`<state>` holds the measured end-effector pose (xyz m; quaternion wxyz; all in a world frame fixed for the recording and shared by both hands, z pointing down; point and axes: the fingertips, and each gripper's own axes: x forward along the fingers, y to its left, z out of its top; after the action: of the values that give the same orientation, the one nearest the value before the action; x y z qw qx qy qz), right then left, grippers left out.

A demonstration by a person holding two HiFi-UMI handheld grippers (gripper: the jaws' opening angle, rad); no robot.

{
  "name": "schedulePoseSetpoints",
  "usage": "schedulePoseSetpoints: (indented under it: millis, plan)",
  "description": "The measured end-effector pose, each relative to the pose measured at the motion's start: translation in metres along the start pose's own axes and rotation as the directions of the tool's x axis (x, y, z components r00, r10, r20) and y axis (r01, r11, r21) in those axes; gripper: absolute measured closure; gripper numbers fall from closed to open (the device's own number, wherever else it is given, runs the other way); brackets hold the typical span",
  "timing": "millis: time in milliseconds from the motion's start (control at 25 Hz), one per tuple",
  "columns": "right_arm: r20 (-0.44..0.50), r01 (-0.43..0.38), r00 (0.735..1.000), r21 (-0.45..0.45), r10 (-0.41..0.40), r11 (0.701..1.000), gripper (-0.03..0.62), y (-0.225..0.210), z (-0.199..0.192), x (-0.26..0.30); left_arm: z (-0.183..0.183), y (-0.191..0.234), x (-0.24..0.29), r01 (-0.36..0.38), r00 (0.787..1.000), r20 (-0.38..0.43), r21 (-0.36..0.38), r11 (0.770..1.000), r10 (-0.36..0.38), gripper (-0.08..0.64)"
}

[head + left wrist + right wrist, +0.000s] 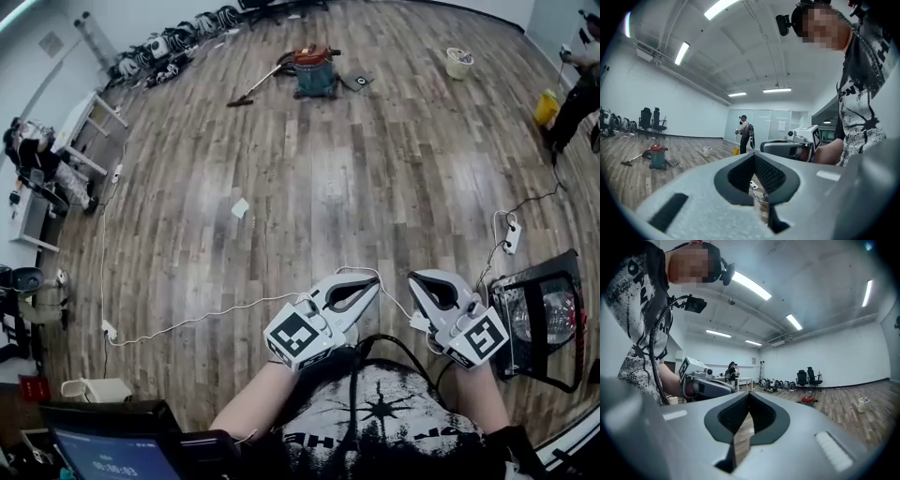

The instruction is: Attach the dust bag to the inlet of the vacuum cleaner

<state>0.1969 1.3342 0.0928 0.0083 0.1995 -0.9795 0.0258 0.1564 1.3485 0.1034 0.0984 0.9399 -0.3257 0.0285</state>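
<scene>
The vacuum cleaner (314, 70), with a red top on a teal drum, stands far across the wood floor, its hose and wand trailing left. It shows small in the left gripper view (657, 157) and in the right gripper view (808, 400). A small white flat item (240, 208) lies on the floor midway; I cannot tell whether it is the dust bag. My left gripper (373, 281) and right gripper (415, 280) are held side by side close to my body, both shut with nothing in them. Their tips meet in the left gripper view (753, 153) and the right gripper view (749, 393).
A black frame with clear plastic (544, 319) sits at my right, and a power strip (511, 234) with cables lies near it. A white bucket (459, 63) and a yellow bucket (547, 108) stand far off beside a person (577, 94). Several vacuums (178, 42) line the back wall. A laptop (112, 455) is at lower left.
</scene>
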Motion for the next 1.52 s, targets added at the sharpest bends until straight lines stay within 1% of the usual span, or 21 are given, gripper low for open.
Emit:
schedulePoseSetpoints:
  millis: [120, 280, 360, 440, 480, 600, 720, 760, 800, 920, 960, 1040, 1160, 1240, 1320, 1520]
  plan:
    - [-0.017, 0.059, 0.998, 0.027, -0.059, 0.998, 0.588, -0.023, -0.010, 0.017, 0.000, 0.033, 0.009, 0.046, 0.999, -0.005, 0.013, 0.999, -0.046, 0.560]
    - [-0.024, 0.100, 0.995, 0.015, -0.100, 0.995, 0.588, -0.043, -0.014, 0.046, -0.004, 0.071, 0.011, 0.080, 0.997, -0.020, 0.010, 0.997, -0.080, 0.560]
    - [-0.031, 0.113, 0.993, 0.006, -0.113, 0.994, 0.588, -0.049, -0.013, 0.058, -0.002, 0.086, 0.012, 0.096, 0.995, 0.003, 0.020, 0.995, -0.096, 0.560]
    - [-0.037, 0.124, 0.992, -0.004, -0.124, 0.992, 0.588, -0.054, -0.012, 0.066, 0.001, 0.096, 0.014, 0.109, 0.994, 0.026, 0.016, 0.994, -0.110, 0.560]
    - [-0.033, 0.129, 0.991, -0.011, -0.129, 0.992, 0.588, -0.058, -0.010, 0.069, 0.000, 0.101, 0.016, 0.114, 0.993, 0.024, 0.009, 0.993, -0.114, 0.560]
    - [-0.008, 0.146, 0.989, -0.037, -0.147, 0.989, 0.588, -0.068, -0.003, 0.076, -0.005, 0.113, 0.020, 0.118, 0.993, -0.010, -0.010, 0.993, -0.118, 0.560]
    - [-0.069, 0.165, 0.983, -0.034, -0.167, 0.986, 0.588, -0.086, -0.010, 0.076, -0.002, 0.127, 0.026, 0.123, 0.992, 0.022, -0.008, 0.992, -0.123, 0.560]
    - [-0.076, 0.168, 0.983, -0.032, -0.170, 0.985, 0.588, -0.094, -0.010, 0.078, -0.002, 0.132, 0.029, 0.120, 0.993, 0.021, -0.013, 0.993, -0.120, 0.560]
    - [-0.077, 0.165, 0.983, -0.030, -0.167, 0.986, 0.588, -0.101, -0.009, 0.082, -0.002, 0.138, 0.033, 0.116, 0.993, 0.019, -0.017, 0.993, -0.116, 0.560]
    - [-0.078, 0.135, 0.988, -0.028, -0.137, 0.990, 0.588, -0.123, -0.007, 0.097, 0.008, 0.155, 0.047, 0.102, 0.993, 0.052, 0.000, 0.995, -0.102, 0.560]
    - [-0.076, 0.122, 0.989, -0.025, -0.124, 0.992, 0.588, -0.131, -0.007, 0.103, 0.008, 0.163, 0.053, 0.092, 0.995, 0.047, -0.009, 0.996, -0.091, 0.560]
    - [-0.062, 0.105, 0.992, -0.019, -0.106, 0.994, 0.588, -0.154, -0.006, 0.113, 0.008, 0.178, 0.066, 0.064, 0.998, 0.014, -0.034, 0.997, -0.064, 0.560]
    - [-0.035, 0.089, 0.995, -0.021, -0.090, 0.996, 0.588, -0.201, 0.000, 0.124, 0.019, 0.204, 0.100, 0.034, 0.999, 0.004, -0.031, 0.999, -0.033, 0.560]
    - [-0.028, 0.070, 0.997, -0.029, -0.071, 0.997, 0.588, -0.233, 0.004, 0.130, 0.026, 0.221, 0.126, 0.023, 1.000, -0.016, -0.038, 0.999, -0.023, 0.560]
    - [-0.026, 0.053, 0.998, -0.032, -0.053, 0.998, 0.588, -0.266, 0.006, 0.134, 0.035, 0.237, 0.156, 0.018, 1.000, -0.024, -0.030, 0.999, -0.019, 0.560]
    - [-0.020, 0.033, 0.999, -0.061, -0.034, 0.998, 0.588, -0.351, 0.019, 0.133, 0.063, 0.276, 0.239, 0.032, 0.999, -0.006, -0.003, 0.999, -0.032, 0.560]
